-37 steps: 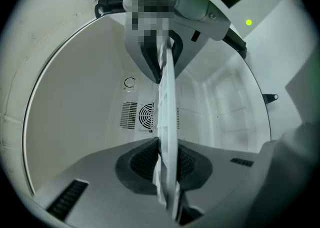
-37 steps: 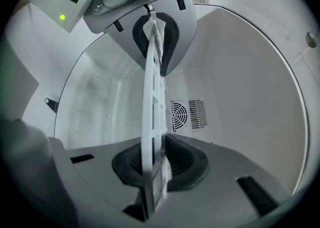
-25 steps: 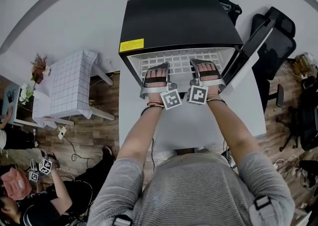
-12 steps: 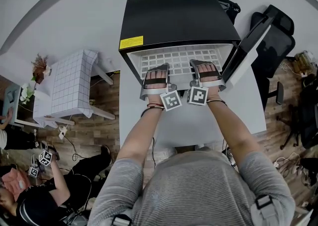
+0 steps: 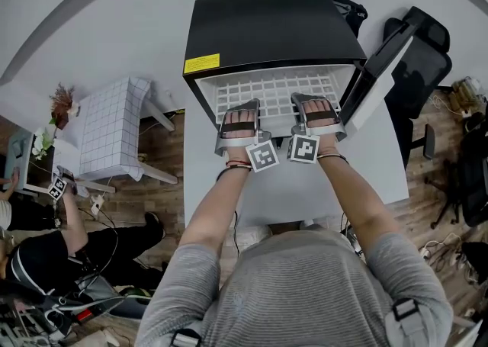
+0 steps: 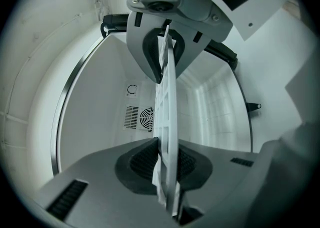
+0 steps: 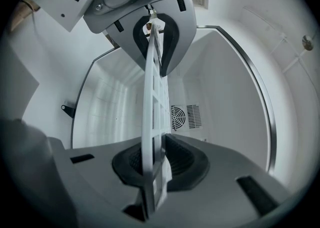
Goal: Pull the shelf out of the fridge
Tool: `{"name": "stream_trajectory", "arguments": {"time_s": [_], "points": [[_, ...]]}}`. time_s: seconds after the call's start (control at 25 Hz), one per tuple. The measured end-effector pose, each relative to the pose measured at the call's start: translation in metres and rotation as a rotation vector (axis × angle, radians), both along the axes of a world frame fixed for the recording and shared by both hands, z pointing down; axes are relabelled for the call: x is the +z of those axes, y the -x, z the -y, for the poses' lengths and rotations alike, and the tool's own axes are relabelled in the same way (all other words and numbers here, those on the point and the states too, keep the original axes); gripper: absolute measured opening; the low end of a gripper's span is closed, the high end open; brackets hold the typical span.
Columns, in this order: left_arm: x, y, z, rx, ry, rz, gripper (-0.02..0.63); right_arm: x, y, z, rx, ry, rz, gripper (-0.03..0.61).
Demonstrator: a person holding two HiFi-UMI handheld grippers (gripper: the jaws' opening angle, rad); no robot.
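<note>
A white grid shelf (image 5: 274,92) sticks partway out of a small black fridge (image 5: 271,25) whose door (image 5: 379,85) stands open to the right. My left gripper (image 5: 242,109) is shut on the shelf's front edge at the left, and my right gripper (image 5: 311,106) is shut on it at the right. In the left gripper view the shelf (image 6: 165,122) runs edge-on between the pads (image 6: 141,161). The right gripper view shows the shelf (image 7: 152,122) clamped the same way, with the white fridge interior and its rear fan vent (image 7: 179,118) behind.
The fridge stands on a white table (image 5: 293,185). A black office chair (image 5: 423,56) is behind the open door. A white grid-patterned stool (image 5: 107,128) stands at the left. A person (image 5: 53,254) crouches on the wood floor at lower left.
The shelf has slid further out of the fridge, with more grid showing in front of the opening. Both grippers kept their hold. The person at lower left moved.
</note>
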State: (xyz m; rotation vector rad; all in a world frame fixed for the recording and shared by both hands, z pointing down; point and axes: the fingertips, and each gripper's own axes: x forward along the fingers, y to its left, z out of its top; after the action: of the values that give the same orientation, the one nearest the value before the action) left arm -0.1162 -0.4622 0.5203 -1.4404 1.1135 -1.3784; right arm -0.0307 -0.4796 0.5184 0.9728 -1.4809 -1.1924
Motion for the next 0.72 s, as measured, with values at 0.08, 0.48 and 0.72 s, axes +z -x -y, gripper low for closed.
{"name": "stream_trajectory", "arguments": {"time_s": [0.08, 0.48, 0.72], "points": [[0.000, 0.000, -0.002, 0.002, 0.004, -0.008, 0.041, -0.001, 0.001, -0.002, 0.000, -0.001, -0.002, 0.041], [-0.003, -0.001, -0.009, -0.002, 0.003, 0.005, 0.041, -0.003, 0.000, -0.009, -0.001, -0.006, 0.007, 0.041], [0.006, -0.007, -0.016, 0.016, 0.053, -0.067, 0.041, -0.005, 0.000, -0.014, -0.004, -0.010, 0.005, 0.041]]}}
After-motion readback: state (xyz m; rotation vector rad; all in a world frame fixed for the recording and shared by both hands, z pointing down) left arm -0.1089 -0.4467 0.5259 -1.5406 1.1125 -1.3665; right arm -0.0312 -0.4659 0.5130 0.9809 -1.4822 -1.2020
